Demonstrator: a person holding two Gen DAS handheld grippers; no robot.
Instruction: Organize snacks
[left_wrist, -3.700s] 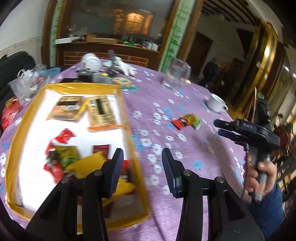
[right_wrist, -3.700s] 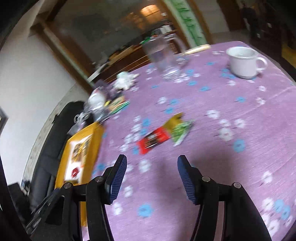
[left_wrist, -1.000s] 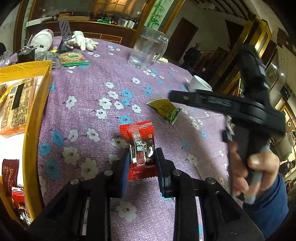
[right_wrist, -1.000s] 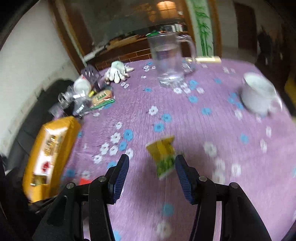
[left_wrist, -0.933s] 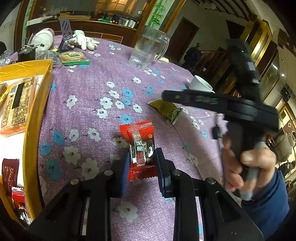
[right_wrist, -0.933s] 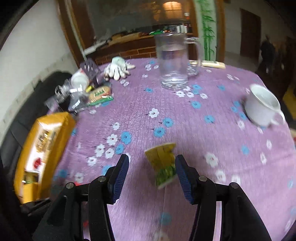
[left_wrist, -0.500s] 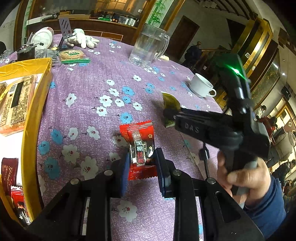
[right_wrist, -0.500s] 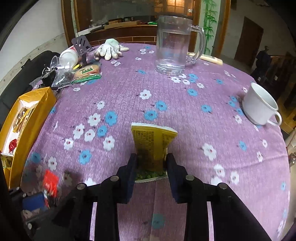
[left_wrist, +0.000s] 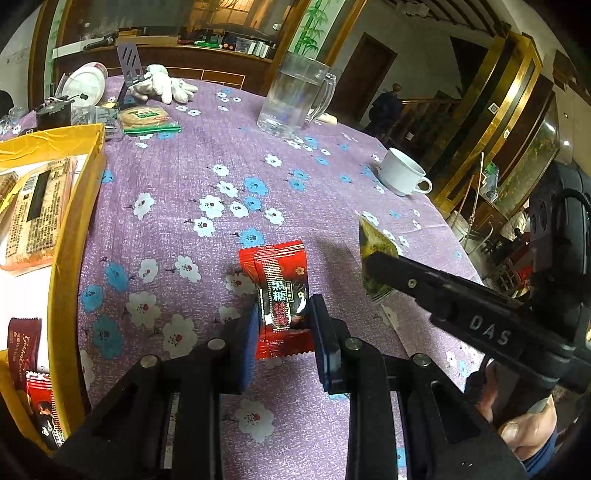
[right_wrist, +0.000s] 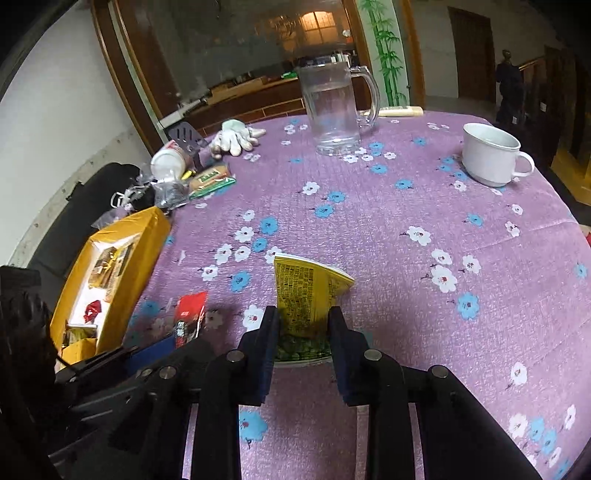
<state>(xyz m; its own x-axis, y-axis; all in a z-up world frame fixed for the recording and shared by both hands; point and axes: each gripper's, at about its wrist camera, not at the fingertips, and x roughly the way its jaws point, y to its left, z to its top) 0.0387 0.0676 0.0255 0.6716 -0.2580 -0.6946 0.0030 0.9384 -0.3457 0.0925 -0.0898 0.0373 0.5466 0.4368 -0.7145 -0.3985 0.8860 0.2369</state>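
Observation:
My left gripper (left_wrist: 282, 325) is shut on a red candy packet (left_wrist: 279, 291) and holds it just above the purple flowered tablecloth. My right gripper (right_wrist: 303, 332) is shut on a yellow and green snack packet (right_wrist: 306, 295), lifted off the cloth; the packet also shows in the left wrist view (left_wrist: 375, 254) at the right gripper's tip. The yellow box (left_wrist: 72, 229) holding several snacks lies at the left; it also shows in the right wrist view (right_wrist: 125, 258). The red packet appears in the right wrist view (right_wrist: 190, 314) too.
A glass mug (right_wrist: 336, 110) stands at the back of the table and a white cup (right_wrist: 491, 153) at the right. A white glove (right_wrist: 236, 136), a wrapped biscuit pack (right_wrist: 210, 182) and clutter lie at the back left. The table edge runs along the right.
My right gripper has closed on the yellow and green packet and lifted it off the cloth. My left gripper still holds the red packet, hardly moved.

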